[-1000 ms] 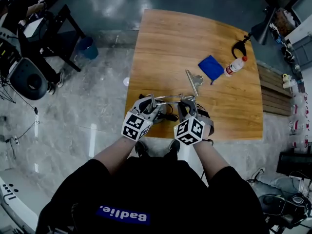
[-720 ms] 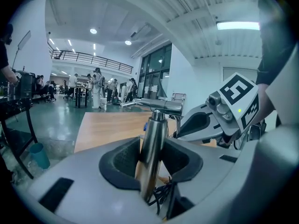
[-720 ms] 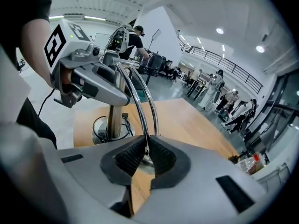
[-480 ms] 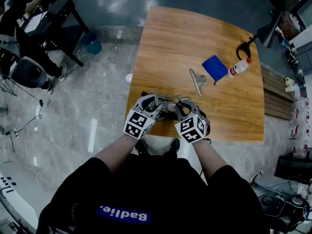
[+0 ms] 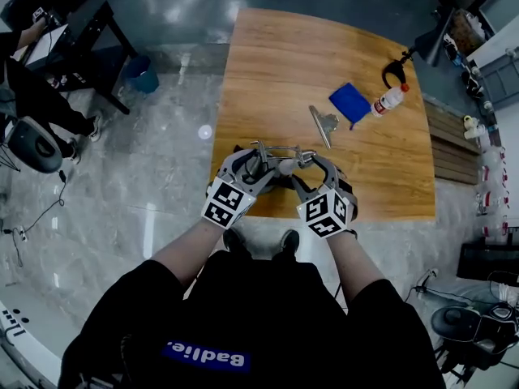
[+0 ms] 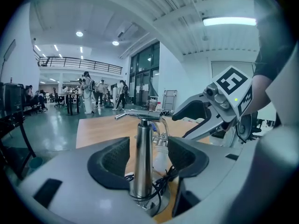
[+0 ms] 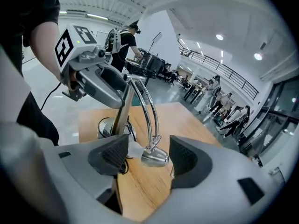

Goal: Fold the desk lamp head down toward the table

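Observation:
A chrome desk lamp [image 5: 280, 147] stands at the near edge of the wooden table [image 5: 276, 63], its curved arm arching over so that the head [image 7: 154, 157] hangs low above the wood. My left gripper [image 5: 256, 163] has the upright chrome post [image 6: 142, 153] between its jaws, which are opening, and a gap shows on each side. My right gripper [image 5: 305, 170] is around the lamp head, and its jaws are opening too, with the pads [image 7: 112, 155] clear of it. In the left gripper view the left gripper [image 6: 148, 158] frames the post; in the right gripper view the right gripper [image 7: 148, 158] frames the head.
Farther back on the right of the table lie a metal clip [image 5: 322, 125], a blue cloth [image 5: 350, 104] and a plastic bottle [image 5: 389, 101], with a black clamp lamp [image 5: 399, 73] at the far edge. The lamp's black cord [image 6: 163, 178] coils at its base. People and chairs stand at the left.
Both grippers' jaws have spread apart from the lamp. The right gripper has shifted slightly; the lamp stays at the table's near edge.

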`<state>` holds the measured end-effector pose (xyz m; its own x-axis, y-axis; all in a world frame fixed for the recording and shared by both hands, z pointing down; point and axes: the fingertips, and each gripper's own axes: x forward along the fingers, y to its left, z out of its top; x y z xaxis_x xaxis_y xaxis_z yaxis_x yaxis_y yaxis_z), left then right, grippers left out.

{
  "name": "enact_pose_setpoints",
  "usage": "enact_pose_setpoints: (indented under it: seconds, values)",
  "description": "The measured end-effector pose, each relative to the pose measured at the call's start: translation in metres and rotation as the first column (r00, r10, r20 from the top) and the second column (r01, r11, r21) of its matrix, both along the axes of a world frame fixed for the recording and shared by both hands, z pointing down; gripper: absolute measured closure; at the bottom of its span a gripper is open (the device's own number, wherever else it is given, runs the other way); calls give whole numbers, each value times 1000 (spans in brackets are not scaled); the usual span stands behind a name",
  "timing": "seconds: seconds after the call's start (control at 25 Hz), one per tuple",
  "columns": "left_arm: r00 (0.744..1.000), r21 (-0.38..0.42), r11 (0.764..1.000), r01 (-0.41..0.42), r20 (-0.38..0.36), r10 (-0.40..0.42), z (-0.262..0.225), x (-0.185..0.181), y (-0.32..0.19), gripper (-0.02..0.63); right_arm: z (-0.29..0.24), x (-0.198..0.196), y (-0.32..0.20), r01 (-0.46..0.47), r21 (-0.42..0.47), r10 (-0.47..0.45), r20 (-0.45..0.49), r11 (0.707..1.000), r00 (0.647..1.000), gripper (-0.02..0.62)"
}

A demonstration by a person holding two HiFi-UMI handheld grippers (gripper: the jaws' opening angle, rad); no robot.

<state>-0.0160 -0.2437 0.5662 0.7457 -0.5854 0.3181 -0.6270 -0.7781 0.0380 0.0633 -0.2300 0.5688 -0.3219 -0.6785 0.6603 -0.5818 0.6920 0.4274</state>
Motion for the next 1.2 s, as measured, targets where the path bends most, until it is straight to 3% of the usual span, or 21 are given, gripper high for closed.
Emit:
enact_pose_setpoints:
  seconds: [0.16,0.32,0.44,0.56,0.72,0.88,1.08,1.2]
  values:
    - [997,-40,997,72,-3,-72,2,-10,26,358,-13,4,31,15,20,-15,40,1000,999,337]
    - [987,-49,986,158,-4,-158,-2,-9,66,359,-27,12,67,41,41,-46,149,998,988,337]
    - [977,-27,977,210,-26,-211,-19,6,101,359,-38,23,98,64,36,-71,271,997,960,337]
    - [969,-27,971,237,-64,-238,-40,32,140,359,-52,37,132,109,41,-116,333,993,936,337]
    - [975,-18,978,206,-78,-207,-64,61,199,359,-63,49,187,120,-39,-88,469,992,879,337]
    - [974,36,981,189,-132,-182,-89,61,233,362,-82,50,220,110,-69,-50,579,992,814,348]
    - [982,34,993,111,-157,-104,-110,53,271,433,-113,36,255,115,-58,-48,660,992,750,478]
    - [980,47,998,46,-194,-36,-128,54,287,489,-131,25,268,122,-37,-63,689,992,722,525]
